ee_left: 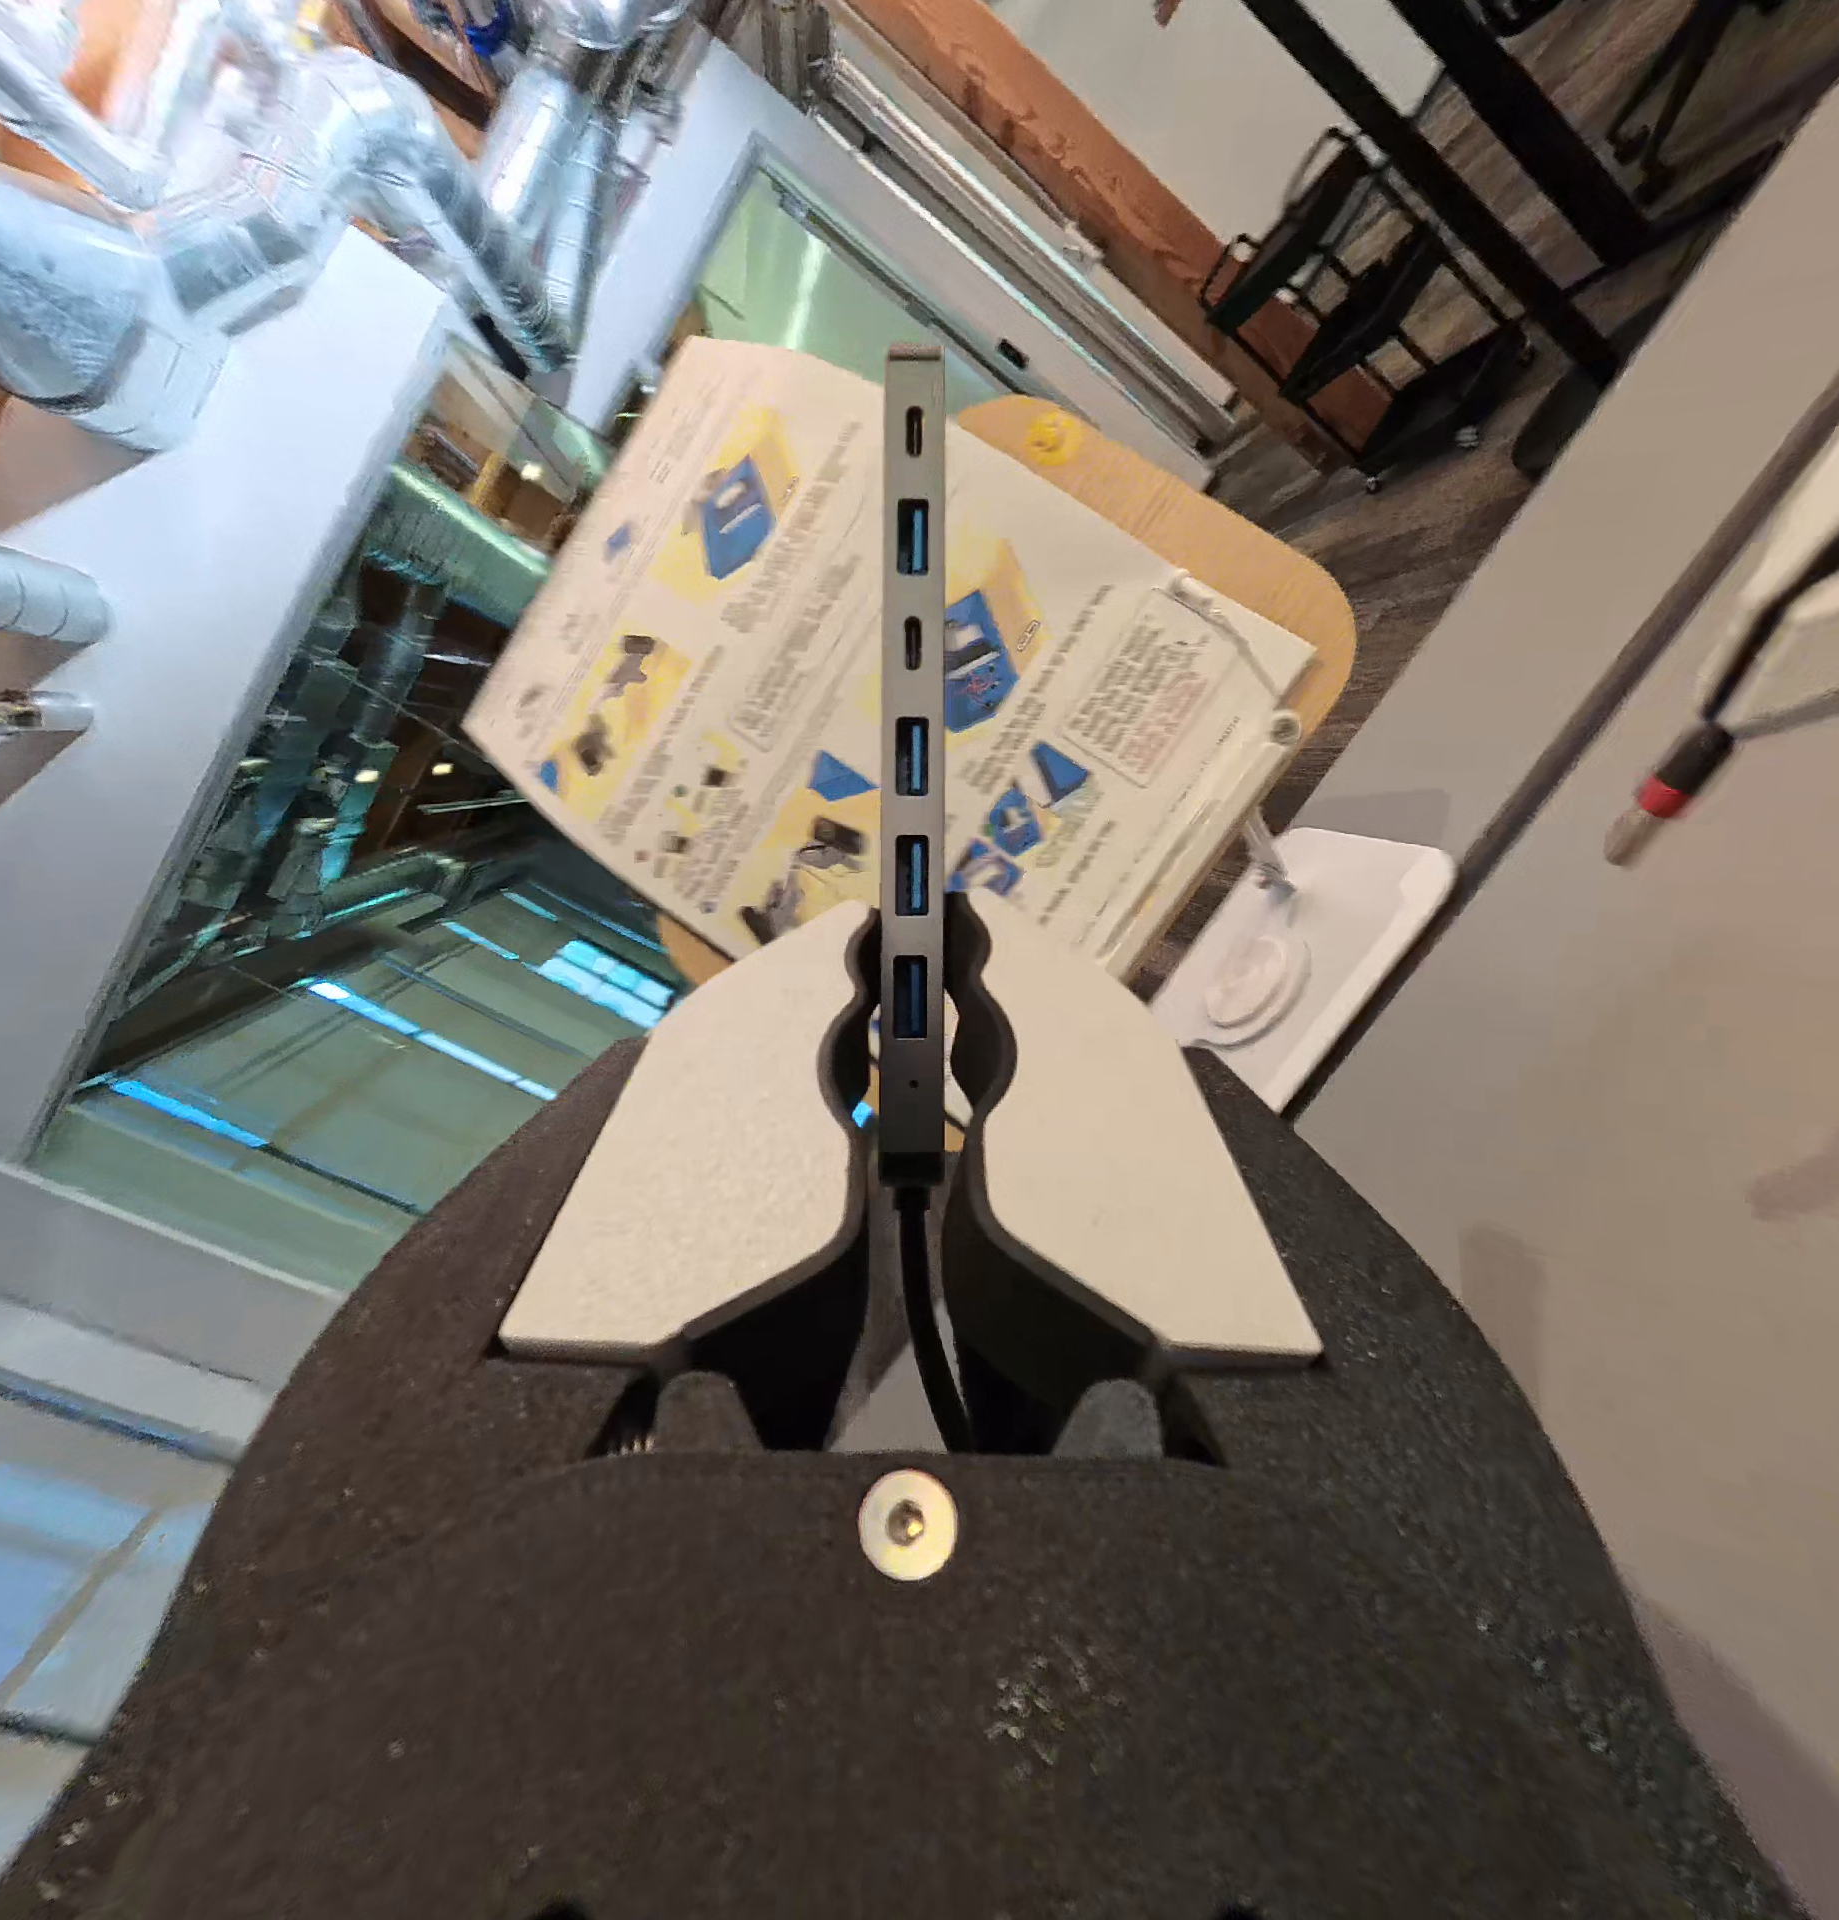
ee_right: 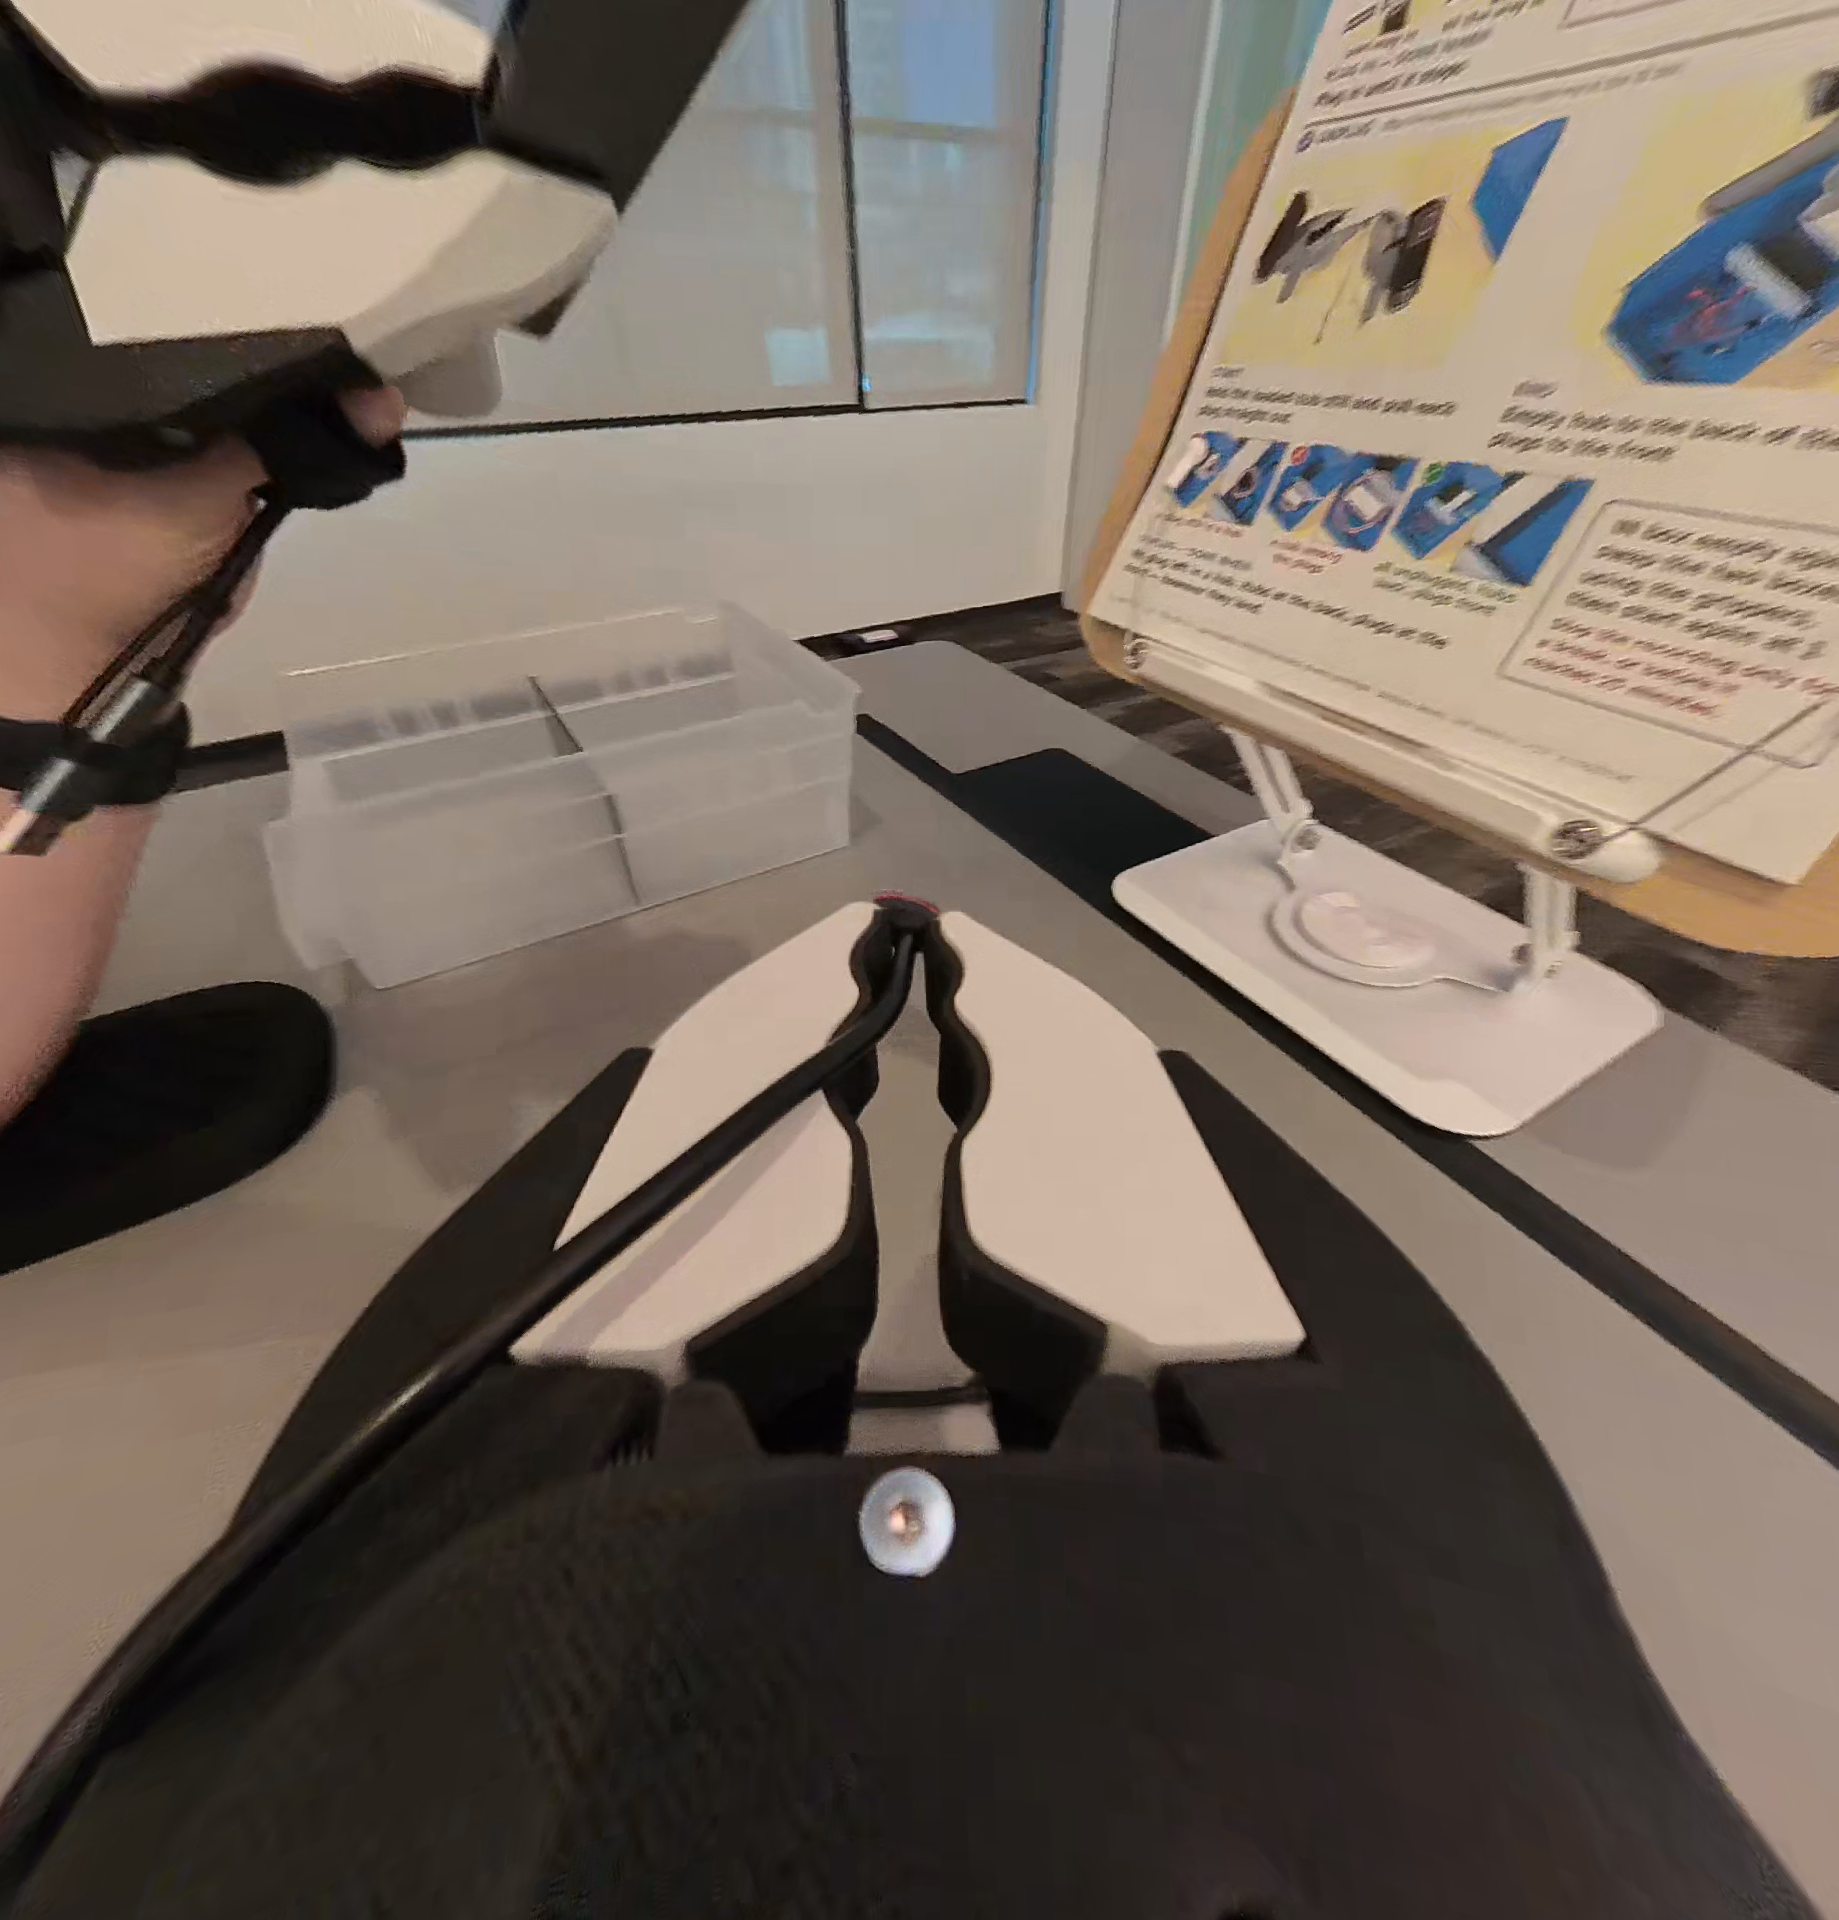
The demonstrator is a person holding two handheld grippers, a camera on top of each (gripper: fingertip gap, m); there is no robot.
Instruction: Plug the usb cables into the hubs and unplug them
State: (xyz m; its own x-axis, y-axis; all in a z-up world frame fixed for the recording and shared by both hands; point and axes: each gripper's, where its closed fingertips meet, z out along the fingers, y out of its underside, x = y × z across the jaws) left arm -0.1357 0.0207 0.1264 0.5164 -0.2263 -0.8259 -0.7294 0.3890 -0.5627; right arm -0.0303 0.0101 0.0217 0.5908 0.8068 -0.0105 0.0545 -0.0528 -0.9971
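Observation:
My left gripper [ee_left: 915, 925] is shut on a dark grey USB hub [ee_left: 913, 665]. The hub stands up along the fingers, its row of blue and small ports facing the camera, all empty. Its own black lead [ee_left: 930, 1340] runs down between the fingers, and that lead's plug [ee_right: 32, 826] dangles by the person's wrist. My right gripper [ee_right: 907, 920] is shut on a black USB cable [ee_right: 686, 1153] just behind its red-collared plug [ee_right: 902, 906]. That plug [ee_left: 1663, 795] shows off to the right of the hub, apart from it. The left gripper [ee_right: 302, 239] is raised at the upper left in the right wrist view.
A clear divided plastic bin [ee_right: 572, 790] sits on the grey table [ee_right: 998, 790] ahead of the right gripper. An instruction sheet on a white stand [ee_right: 1393, 997] stands at the right, also behind the hub [ee_left: 769, 644]. A person's hand and forearm [ee_right: 21, 623] are at the left. My hands' fingertips stand some 15 cm from each other.

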